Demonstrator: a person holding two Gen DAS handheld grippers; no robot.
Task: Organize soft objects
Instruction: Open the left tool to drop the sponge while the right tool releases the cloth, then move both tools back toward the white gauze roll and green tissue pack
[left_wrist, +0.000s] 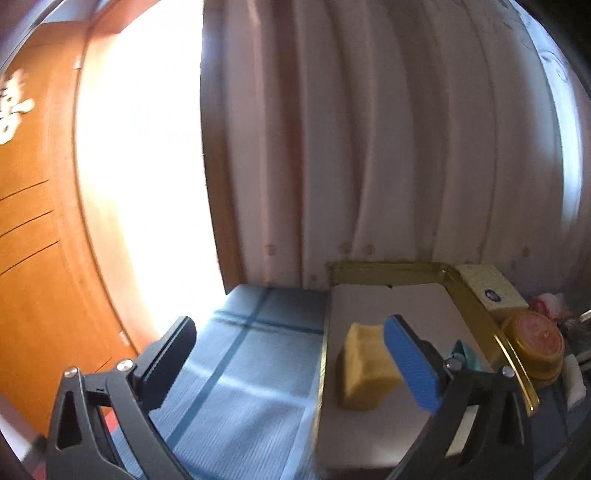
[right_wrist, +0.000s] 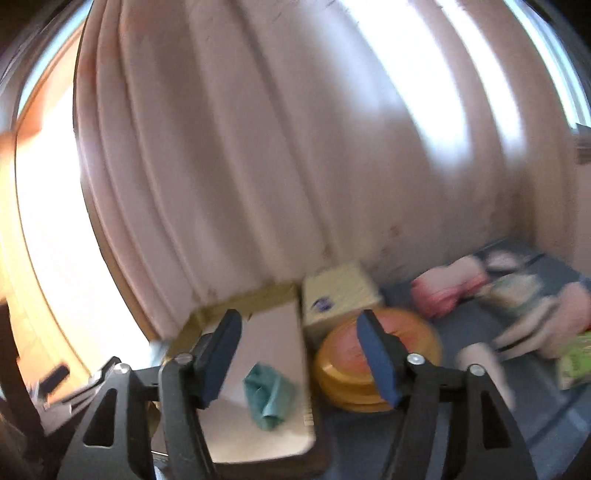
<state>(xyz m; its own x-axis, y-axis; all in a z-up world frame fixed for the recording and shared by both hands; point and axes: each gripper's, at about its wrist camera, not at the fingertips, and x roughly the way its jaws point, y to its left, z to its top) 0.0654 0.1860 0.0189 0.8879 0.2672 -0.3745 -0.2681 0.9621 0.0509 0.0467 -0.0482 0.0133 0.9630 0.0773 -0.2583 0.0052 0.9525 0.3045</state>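
Note:
A yellow sponge block (left_wrist: 365, 373) lies on the white floor of a gold-rimmed tray (left_wrist: 388, 267). My left gripper (left_wrist: 290, 325) is open wide above the blue cloth and the tray's left edge. Its blue-padded right finger (left_wrist: 410, 365) is just in front of the sponge without pressing it. A crumpled teal cloth (right_wrist: 267, 397) lies on the same tray (right_wrist: 240, 295) in the right wrist view, below and between the fingers of my right gripper (right_wrist: 299, 317), which is open and holds nothing. A bit of the teal cloth (left_wrist: 463, 352) peeks out behind the left gripper's right finger.
A pale yellow box (right_wrist: 338, 295) and a round yellow tin with a pink lid (right_wrist: 402, 332) stand right of the tray. Pink soft items (right_wrist: 447, 295) and a plush toy (right_wrist: 535, 306) lie further right, blurred. A blue checked cloth (left_wrist: 240, 369) covers the table; curtains hang behind.

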